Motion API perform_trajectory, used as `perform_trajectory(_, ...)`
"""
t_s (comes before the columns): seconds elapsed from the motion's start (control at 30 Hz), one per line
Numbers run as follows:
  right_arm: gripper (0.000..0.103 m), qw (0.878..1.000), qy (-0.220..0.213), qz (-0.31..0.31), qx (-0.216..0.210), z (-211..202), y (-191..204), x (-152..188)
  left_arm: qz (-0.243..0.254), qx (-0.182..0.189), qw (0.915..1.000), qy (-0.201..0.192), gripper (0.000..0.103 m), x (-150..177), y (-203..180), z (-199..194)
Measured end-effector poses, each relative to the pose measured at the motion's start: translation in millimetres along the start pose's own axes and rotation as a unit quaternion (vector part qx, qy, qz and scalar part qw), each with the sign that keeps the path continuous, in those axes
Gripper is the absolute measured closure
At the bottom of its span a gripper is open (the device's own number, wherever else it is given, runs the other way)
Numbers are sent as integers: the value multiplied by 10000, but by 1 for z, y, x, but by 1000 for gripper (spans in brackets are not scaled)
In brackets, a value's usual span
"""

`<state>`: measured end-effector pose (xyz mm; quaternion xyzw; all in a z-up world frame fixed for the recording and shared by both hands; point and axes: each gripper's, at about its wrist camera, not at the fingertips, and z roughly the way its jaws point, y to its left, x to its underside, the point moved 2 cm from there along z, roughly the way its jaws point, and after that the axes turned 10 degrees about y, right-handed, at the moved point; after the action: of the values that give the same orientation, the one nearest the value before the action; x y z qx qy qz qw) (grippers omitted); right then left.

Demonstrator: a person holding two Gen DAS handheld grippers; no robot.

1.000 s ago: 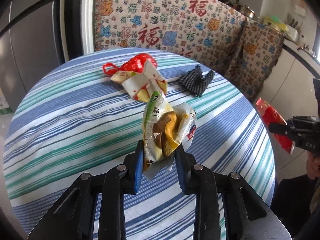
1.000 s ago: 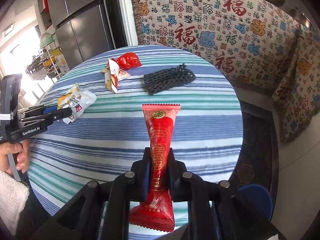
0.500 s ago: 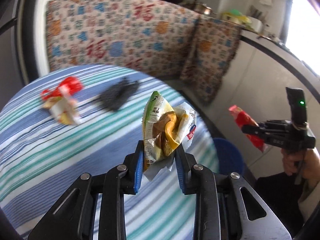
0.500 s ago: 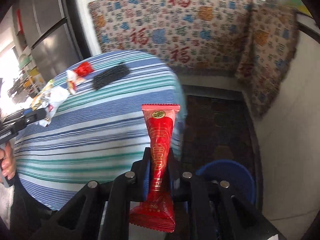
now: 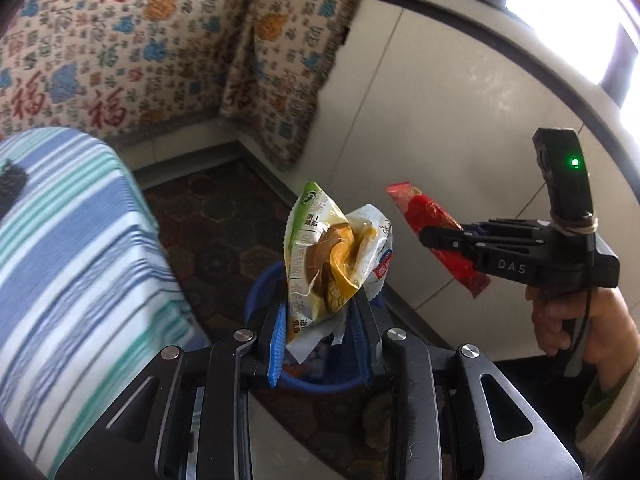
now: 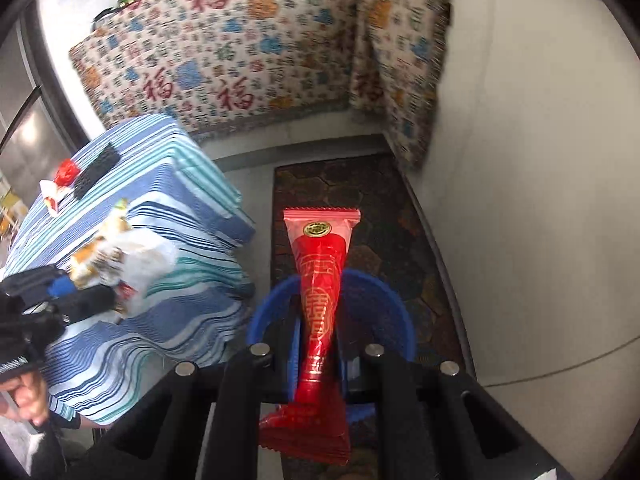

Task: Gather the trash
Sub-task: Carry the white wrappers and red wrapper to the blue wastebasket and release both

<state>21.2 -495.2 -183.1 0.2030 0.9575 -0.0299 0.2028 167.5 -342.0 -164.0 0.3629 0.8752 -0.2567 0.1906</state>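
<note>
My left gripper (image 5: 320, 332) is shut on a crumpled green, yellow and white snack wrapper (image 5: 332, 256) and holds it above a blue bin (image 5: 260, 292) on the floor. My right gripper (image 6: 318, 344) is shut on a long red wrapper (image 6: 320, 292), also over the blue bin (image 6: 384, 296). The right gripper and its red wrapper (image 5: 436, 236) show in the left wrist view, to the right of the bin. The left gripper and its wrapper (image 6: 116, 252) show at the left of the right wrist view.
The round table with a striped cloth (image 6: 152, 208) stands left of the bin. On it lie a red and white wrapper (image 6: 60, 180) and a black mesh piece (image 6: 98, 168). A patterned cloth (image 6: 240, 48) covers furniture behind. A white cabinet (image 5: 440, 112) stands close on the right, a dark mat (image 6: 352, 184) under the bin.
Both grippers have swung away from the table to the right and down, carrying their wrappers, and now hang over the blue bin.
</note>
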Motion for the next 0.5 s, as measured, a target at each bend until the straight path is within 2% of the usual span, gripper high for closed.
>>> perform_trajectory(0.17, 88, 9995, 62, 280, -91, 15, -28, 11, 52, 25, 9998, 173, 75, -12, -17, 34)
perform_trajectory(0.5, 88, 9995, 163, 254, -76, 33, -41, 1, 142, -9, 9987, 491, 74, -16, -23, 82)
